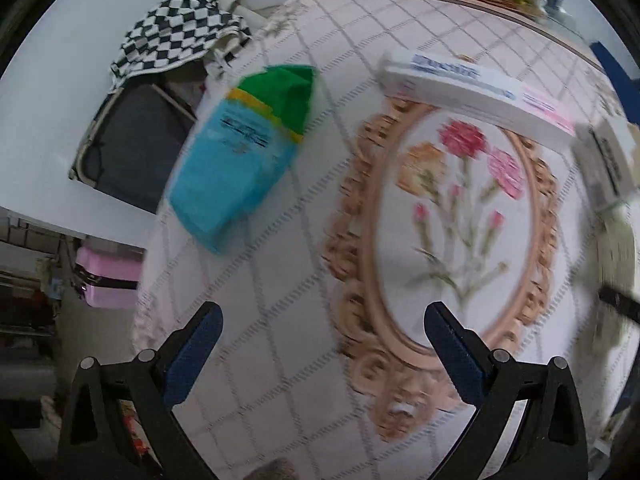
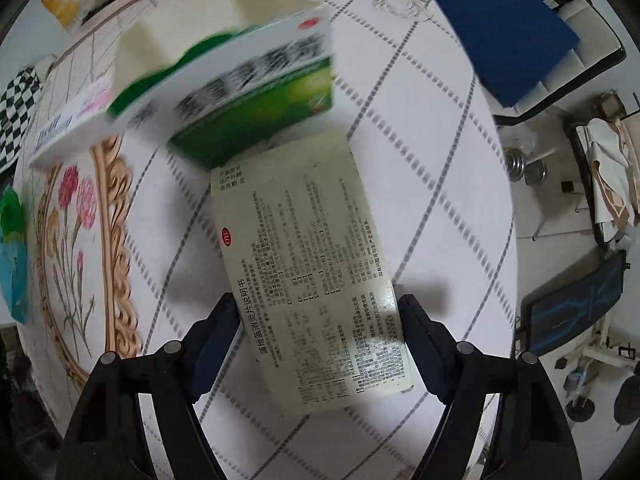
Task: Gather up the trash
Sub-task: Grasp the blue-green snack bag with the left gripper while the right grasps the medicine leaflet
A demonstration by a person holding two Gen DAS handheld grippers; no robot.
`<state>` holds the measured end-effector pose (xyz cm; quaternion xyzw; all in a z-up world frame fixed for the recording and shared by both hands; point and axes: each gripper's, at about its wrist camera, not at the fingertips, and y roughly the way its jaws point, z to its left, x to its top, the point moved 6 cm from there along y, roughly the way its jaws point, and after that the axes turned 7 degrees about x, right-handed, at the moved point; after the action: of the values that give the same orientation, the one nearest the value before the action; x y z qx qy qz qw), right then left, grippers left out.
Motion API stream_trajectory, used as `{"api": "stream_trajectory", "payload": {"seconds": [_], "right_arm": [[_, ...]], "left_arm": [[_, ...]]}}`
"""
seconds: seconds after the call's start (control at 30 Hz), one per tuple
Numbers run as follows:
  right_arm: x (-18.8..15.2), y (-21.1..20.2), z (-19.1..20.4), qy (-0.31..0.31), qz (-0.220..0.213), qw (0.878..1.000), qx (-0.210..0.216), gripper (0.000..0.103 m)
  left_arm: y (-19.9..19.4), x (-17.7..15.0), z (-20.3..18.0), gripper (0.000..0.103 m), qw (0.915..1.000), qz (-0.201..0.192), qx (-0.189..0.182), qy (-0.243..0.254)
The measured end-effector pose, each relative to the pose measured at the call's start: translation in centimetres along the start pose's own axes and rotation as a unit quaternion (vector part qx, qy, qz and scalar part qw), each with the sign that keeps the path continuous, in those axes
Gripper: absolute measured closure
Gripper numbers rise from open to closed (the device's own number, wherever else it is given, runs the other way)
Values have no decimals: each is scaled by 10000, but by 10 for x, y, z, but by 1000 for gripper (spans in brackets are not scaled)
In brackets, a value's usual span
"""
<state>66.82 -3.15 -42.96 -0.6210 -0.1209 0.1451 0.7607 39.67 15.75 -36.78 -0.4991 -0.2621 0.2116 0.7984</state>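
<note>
A blue and green plastic packet [image 1: 240,148] lies on the round table near its left edge; it also shows at the left edge of the right wrist view [image 2: 14,248]. A long white box [image 1: 476,90] lies across the far side; it also shows in the right wrist view [image 2: 68,124]. My left gripper [image 1: 322,344] is open and empty above the flower pattern. A green and white medicine box [image 2: 248,88] stands tilted on the table. A printed leaflet [image 2: 312,264] lies flat, its near end between the fingers of my right gripper [image 2: 320,336], which looks open around it.
The table wears a white grid cloth [image 1: 280,280] with a flower medallion. A checkered bag [image 1: 180,32] and a dark container [image 1: 132,140] stand beyond the left edge. A blue board [image 2: 492,20] lies at the far right edge. Chairs and floor clutter sit to the right.
</note>
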Motion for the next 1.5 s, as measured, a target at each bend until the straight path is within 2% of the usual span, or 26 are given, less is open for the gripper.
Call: {"api": "stream_trajectory", "payload": {"seconds": [0.1, 0.17, 0.27, 0.37, 0.5, 0.6, 0.7, 0.77, 0.83, 0.87, 0.93, 0.97, 1.0, 1.03, 1.1, 1.23, 1.27, 1.3, 1.5], "right_arm": [[-26, 3, 32, -62, 219, 9986, 471, 22], [-31, 4, 59, -199, 243, 9972, 676, 22], [-15, 7, 105, -526, 168, 9952, 806, 22], [10, 16, 141, -750, 127, 9941, 774, 22], [47, 31, 181, -998, 114, 9932, 596, 22], [56, 35, 200, -1122, 102, 9925, 473, 22], [60, 39, 210, -1202, 106, 9920, 362, 22], [60, 41, 212, -1247, 114, 9916, 331, 22], [59, 43, 217, -1276, 101, 9913, 317, 22], [58, 43, 217, -1277, 110, 9911, 348, 22], [56, 43, 218, -1252, 97, 9914, 369, 23], [53, 42, 216, -1229, 98, 9916, 391, 23], [46, 40, 213, -1208, 95, 9918, 408, 23], [46, 40, 216, -1193, 88, 9919, 428, 23], [43, 35, 212, -1141, 42, 9922, 494, 23], [34, 23, 205, -1079, -50, 9924, 595, 23], [32, 20, 203, -1066, -82, 9925, 600, 23], [30, 18, 201, -1058, -99, 9924, 613, 23], [12, -14, 189, -1001, -339, 9923, 648, 23]], "left_arm": [[6, 8, 25, 0, 9999, -86, 53, 96], [13, 17, 42, 0, 9995, -113, 141, 251], [31, 40, 68, 0, 9992, -105, 93, 366], [53, 64, 77, 0, 9988, 38, -97, 476], [80, 87, 66, 0, 9950, 212, -400, 886], [100, 94, 44, 0, 9883, 339, -622, 1349], [117, 94, 23, 0, 9818, 451, -549, 1762], [122, 96, 17, 1, 9809, 434, -509, 1826], [118, 99, 18, 10, 9825, 344, -657, 1707], [115, 99, 20, 23, 9836, 324, -721, 1619], [107, 97, 22, 35, 9856, 311, -863, 1420], [101, 94, 22, 48, 9859, 306, -991, 1313], [97, 92, 21, 56, 9863, 297, -1017, 1262], [92, 89, 21, 59, 9869, 265, -1020, 1222], [81, 81, 18, 71, 9872, 188, -1051, 1182], [60, 64, 16, 76, 9886, 33, -1056, 1072], [53, 59, 15, 90, 9888, -16, -1073, 1042], [47, 55, 15, 94, 9888, -86, -1072, 1034], [7, 23, 17, 95, 9867, -326, -1375, 800]]}}
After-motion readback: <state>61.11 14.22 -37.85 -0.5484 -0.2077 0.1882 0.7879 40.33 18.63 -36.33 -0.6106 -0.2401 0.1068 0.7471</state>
